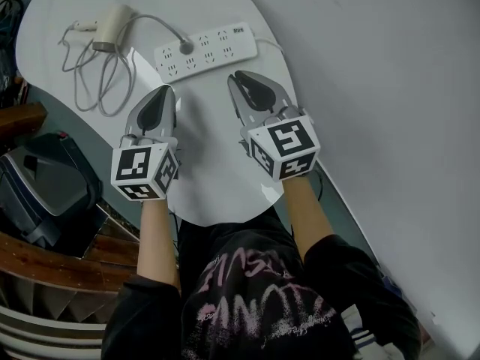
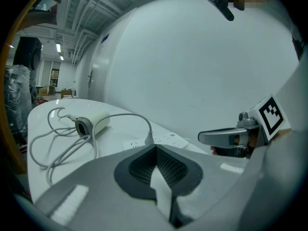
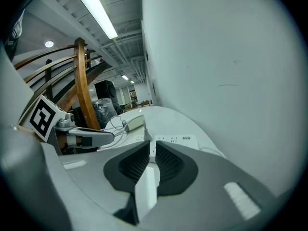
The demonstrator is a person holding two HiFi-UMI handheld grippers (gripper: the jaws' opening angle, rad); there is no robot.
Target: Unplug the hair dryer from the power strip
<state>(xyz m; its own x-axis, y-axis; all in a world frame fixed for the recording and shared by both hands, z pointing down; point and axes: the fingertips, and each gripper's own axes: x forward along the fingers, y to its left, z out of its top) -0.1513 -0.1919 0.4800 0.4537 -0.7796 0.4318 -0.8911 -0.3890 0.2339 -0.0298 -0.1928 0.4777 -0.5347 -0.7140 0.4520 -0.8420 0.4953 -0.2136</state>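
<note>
white plastic dominates the scene: a white power strip (image 1: 206, 51) lies across the far end of the pale table (image 1: 217, 193), close to the wall on the right, and the hair dryer (image 1: 111, 25) rests further left at the far edge, its grey cord (image 1: 101, 77) looped loosely on the tabletop beside it. the dryer's plug (image 1: 185, 48) sits seated in a socket toward the left end of the strip, so the unplugging is not yet done. both tools hover side by side on the near side of the strip, pointing at it and touching nothing. the left gripper (image 1: 166, 90) has its pads together at the tips with nothing between them. the right gripper (image 1: 238, 77) stands only slightly ajar, a narrow slit between its pads, and it is empty too. this looks like the approach step, with both hands lining up on the strip. the next move probably calls for one claw to open wider than the plug body and close on it from the sides, while the other presses down on the strip's right half so it does not lift as the plug is pulled straight out.
</note>
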